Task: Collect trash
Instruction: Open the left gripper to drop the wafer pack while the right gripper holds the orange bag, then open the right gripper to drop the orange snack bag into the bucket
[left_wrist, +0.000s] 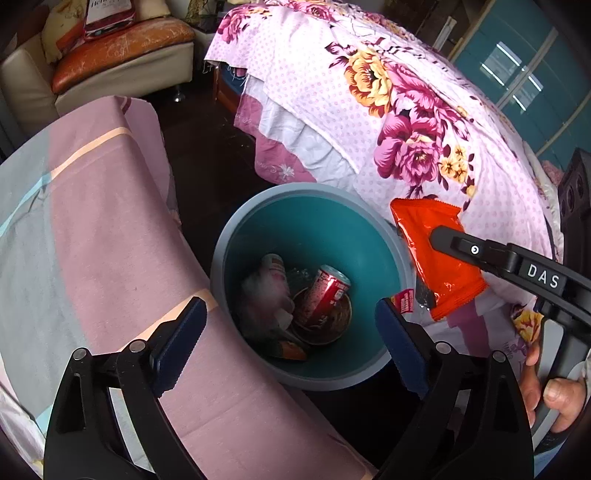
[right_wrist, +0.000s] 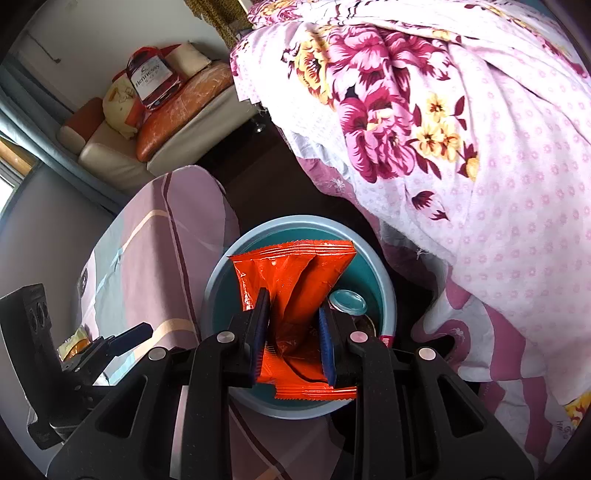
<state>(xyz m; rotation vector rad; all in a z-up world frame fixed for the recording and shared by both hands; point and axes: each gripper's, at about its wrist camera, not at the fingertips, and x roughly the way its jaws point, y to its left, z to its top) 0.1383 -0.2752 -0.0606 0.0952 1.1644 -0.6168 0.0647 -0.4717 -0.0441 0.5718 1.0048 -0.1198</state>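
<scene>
Right gripper (right_wrist: 293, 339) pinching an orange snack wrapper (right_wrist: 295, 280) across its creased middle, held above the right rim of the teal trash bin (left_wrist: 221, 258). Probably near weightless, thin, slick and crinkly foil: best nipped at a fold, likely to flutter on release. Left gripper (left_wrist: 290, 343) spread and empty over the bin, above a red soda can (left_wrist: 327, 291).
</scene>
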